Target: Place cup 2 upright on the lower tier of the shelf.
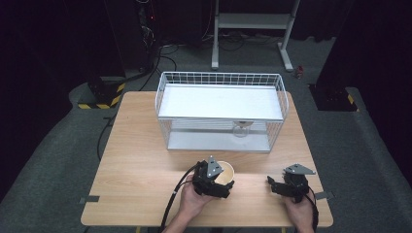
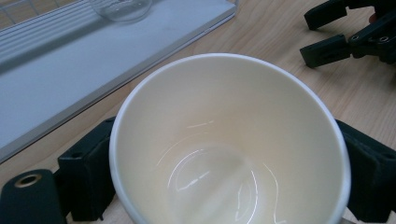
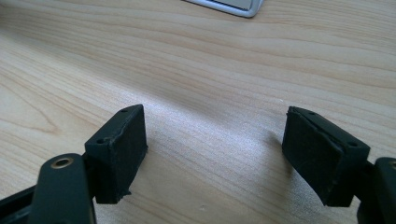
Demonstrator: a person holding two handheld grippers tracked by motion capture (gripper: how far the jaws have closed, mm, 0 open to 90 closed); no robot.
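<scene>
The wooden table (image 1: 141, 145) is carrying everything under inspection, its far half taken up by a white wire basket (image 1: 221, 77) with a flat white shelf (image 1: 221, 102) running across it. Under that shelf, on the basket's white floor panel (image 2: 93, 65), a small clear glass bowl (image 1: 241, 128) is sitting toward the right side; its rim is also showing at the top of the left gripper view.

Near the front edge of the table, just in front of the basket and slightly left of centre, a cream paper cup (image 1: 225, 173) is standing upright with its mouth open and nothing visible inside. The left gripper (image 1: 214, 182) is clasping this cup: in the left gripper view the two black jaws are pressing against opposite sides of the cup wall (image 2: 229, 140), so the tongs are standing wide and holding the cup. A hand (image 1: 192, 201) is gripping the tool from below, with its cable trailing toward the front edge.

The right gripper (image 1: 286, 187) is resting low over bare wood at the front right, well apart from the cup. Its tongs are standing wide with only table surface between the pads (image 3: 123, 149), nothing held
</scene>
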